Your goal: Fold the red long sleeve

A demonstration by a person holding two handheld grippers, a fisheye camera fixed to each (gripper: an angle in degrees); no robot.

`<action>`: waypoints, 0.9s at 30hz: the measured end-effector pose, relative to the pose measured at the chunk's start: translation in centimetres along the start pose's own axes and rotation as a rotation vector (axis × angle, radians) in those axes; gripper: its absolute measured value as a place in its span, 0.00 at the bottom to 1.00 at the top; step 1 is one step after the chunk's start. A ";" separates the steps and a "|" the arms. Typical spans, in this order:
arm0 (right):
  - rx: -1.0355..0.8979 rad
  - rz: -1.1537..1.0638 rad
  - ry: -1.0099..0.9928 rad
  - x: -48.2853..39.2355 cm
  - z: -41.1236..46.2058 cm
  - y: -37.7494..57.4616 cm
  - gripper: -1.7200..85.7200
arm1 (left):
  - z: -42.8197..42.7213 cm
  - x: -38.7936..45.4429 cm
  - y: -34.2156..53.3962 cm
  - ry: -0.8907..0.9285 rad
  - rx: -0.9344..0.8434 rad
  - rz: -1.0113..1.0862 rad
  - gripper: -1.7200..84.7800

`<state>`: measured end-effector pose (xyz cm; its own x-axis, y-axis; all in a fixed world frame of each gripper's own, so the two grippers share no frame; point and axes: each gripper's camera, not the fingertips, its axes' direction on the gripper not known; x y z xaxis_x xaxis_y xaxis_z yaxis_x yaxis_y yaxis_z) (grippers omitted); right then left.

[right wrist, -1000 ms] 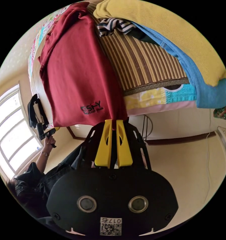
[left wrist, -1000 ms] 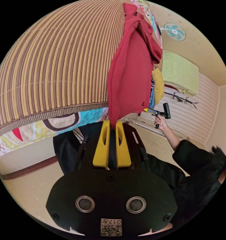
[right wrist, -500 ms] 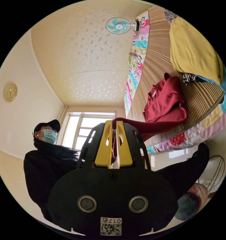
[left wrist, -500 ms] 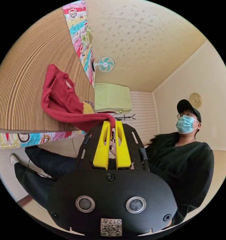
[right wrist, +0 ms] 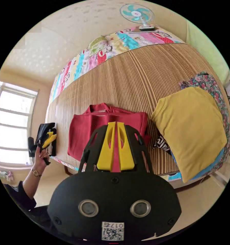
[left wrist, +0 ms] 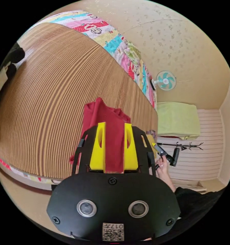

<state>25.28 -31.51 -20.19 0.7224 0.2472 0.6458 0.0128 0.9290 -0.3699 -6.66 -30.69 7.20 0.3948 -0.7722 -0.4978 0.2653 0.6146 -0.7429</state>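
The red long sleeve (left wrist: 104,114) lies folded into a rectangle on the striped brown mat (left wrist: 43,102) of the bed. My left gripper (left wrist: 115,123) hovers over it, open, its yellow jaws wide apart with red cloth showing between and below them. In the right gripper view the red long sleeve (right wrist: 81,127) sits flat near the mat's (right wrist: 135,76) front edge. My right gripper (right wrist: 115,123) is over it, jaws pressed close, a strip of red in the slit. The left gripper (right wrist: 50,136) shows in a hand at the left, the right gripper (left wrist: 157,147) in a hand at the right.
A pile topped by a folded yellow garment (right wrist: 191,122) lies beside the red one, over blue, striped and flowered cloth. A patchwork quilt (left wrist: 120,43) runs along the mat's far side. Also in view are a wall fan (left wrist: 165,80), a window (right wrist: 10,127) and a green cloth (left wrist: 177,118).
The lifted hem of the red long sleeve has been carried over and laid onto the garment, which now lies folded flat. My left gripper has opened; both cameras have swung back toward the bed.
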 end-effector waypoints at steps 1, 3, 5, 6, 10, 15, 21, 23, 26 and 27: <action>-0.027 -0.088 0.091 -2.1 1.9 0.6 0.03 | 0.5 -2.1 2.4 -0.054 0.020 -0.093 0.18; -0.101 -0.192 0.256 -4.0 5.4 1.3 0.03 | 2.2 -5.6 5.3 -0.029 -0.006 -0.241 0.19; -0.190 -0.211 0.490 -3.4 10.4 1.9 0.03 | 4.8 -8.5 6.8 0.088 -0.069 -0.360 0.21; -0.190 -0.202 0.482 -2.9 11.2 2.0 0.03 | 6.1 -9.6 7.2 0.176 -0.062 -0.400 0.21; -0.168 -0.035 0.399 -1.4 12.0 -1.8 0.02 | 8.6 -11.0 5.0 0.383 -0.003 -0.504 0.16; -0.120 -0.096 0.287 -0.6 11.9 -7.7 0.02 | 4.9 -5.1 0.3 0.504 0.103 -0.257 0.07; -0.113 -0.009 -0.035 5.1 6.3 -10.8 0.02 | 3.6 17.9 1.2 0.415 -0.086 0.479 0.05; -0.030 0.114 -0.097 9.2 3.0 -8.6 0.03 | 6.6 24.2 4.4 0.386 -0.193 0.658 0.06; 0.003 0.208 -0.151 13.8 0.9 -4.7 0.03 | 13.5 30.7 10.7 0.360 -0.429 0.832 0.07; -0.001 0.233 -0.150 14.7 0.7 -3.8 0.04 | 15.3 31.8 12.7 0.397 -0.510 0.876 0.08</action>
<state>35.33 -31.23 -8.78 0.5951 0.4924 0.6351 -0.1407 0.8419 -0.5209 22.71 -44.94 -11.27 -0.0674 -0.1516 -0.9861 -0.4023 0.9086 -0.1122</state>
